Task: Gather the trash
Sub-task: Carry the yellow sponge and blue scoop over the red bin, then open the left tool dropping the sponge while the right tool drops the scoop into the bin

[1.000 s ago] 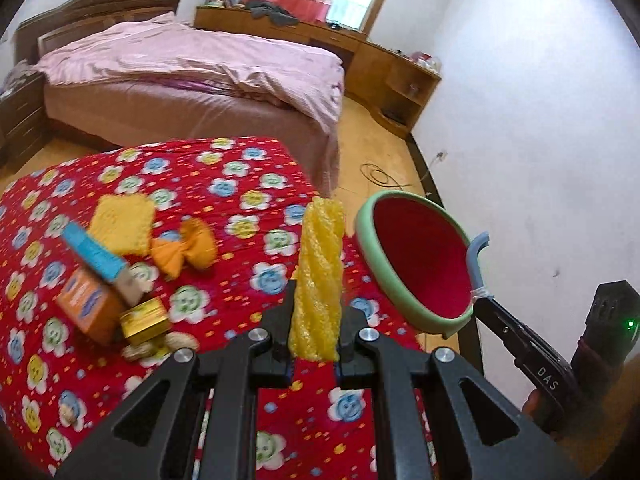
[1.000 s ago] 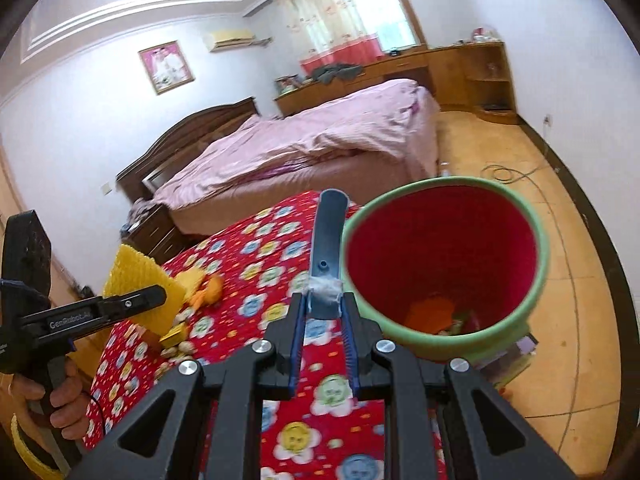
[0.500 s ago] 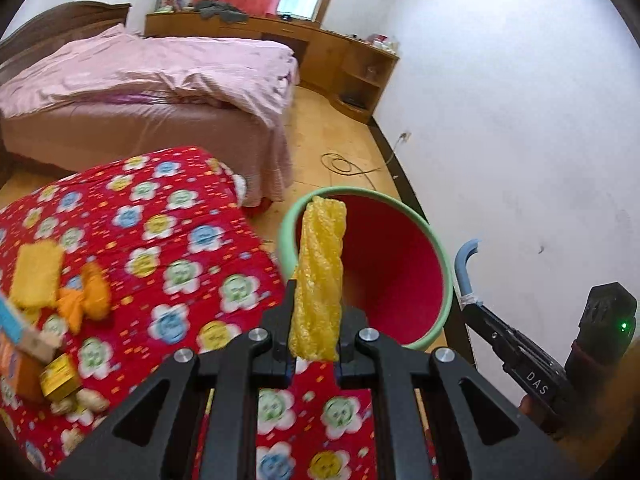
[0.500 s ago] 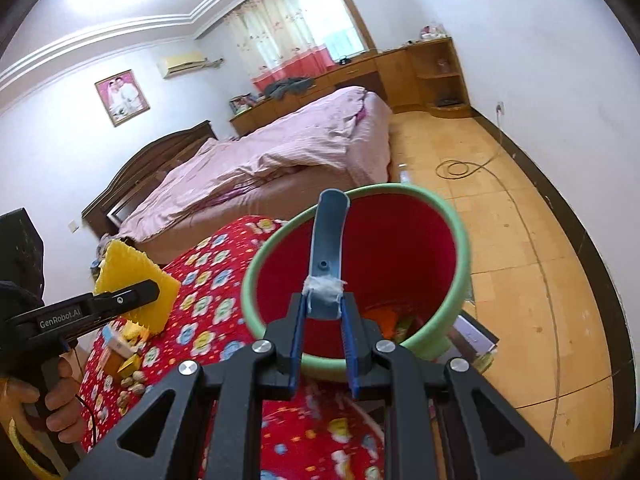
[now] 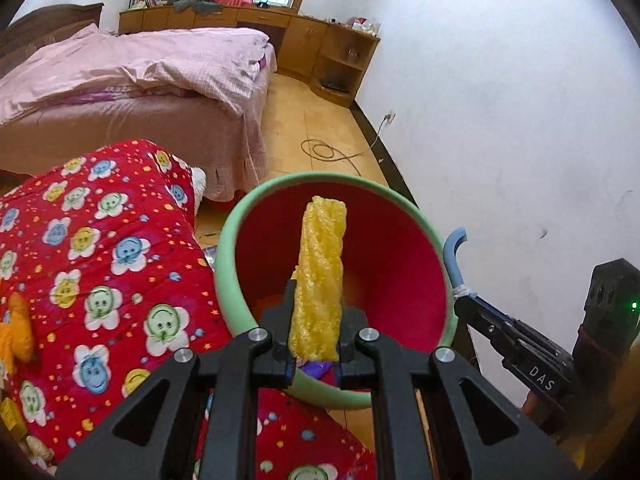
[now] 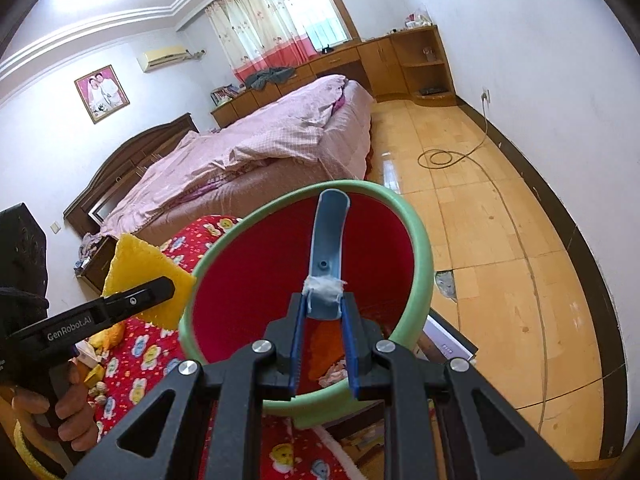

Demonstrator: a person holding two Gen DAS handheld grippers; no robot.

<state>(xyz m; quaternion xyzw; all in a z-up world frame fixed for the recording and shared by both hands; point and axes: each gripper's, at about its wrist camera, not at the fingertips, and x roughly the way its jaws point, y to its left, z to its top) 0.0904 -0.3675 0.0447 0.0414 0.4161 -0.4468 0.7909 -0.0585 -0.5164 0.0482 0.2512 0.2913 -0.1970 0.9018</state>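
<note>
A yellow sponge [image 5: 319, 280] is clamped upright in the closed left gripper [image 5: 314, 354], over the mouth of the red bin [image 5: 400, 264] beside the table. A blue spoon [image 6: 329, 240] is pinched by the right gripper [image 6: 323, 354]. The drop step is in hand; next, both jaws must be opened above the bin.

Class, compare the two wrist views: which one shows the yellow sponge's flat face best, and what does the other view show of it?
The right wrist view: the yellow sponge shows its broad face there, clamped in the left gripper beside the bin. The left wrist view shows only its narrow edge, standing upright before the bin's red interior.
</note>
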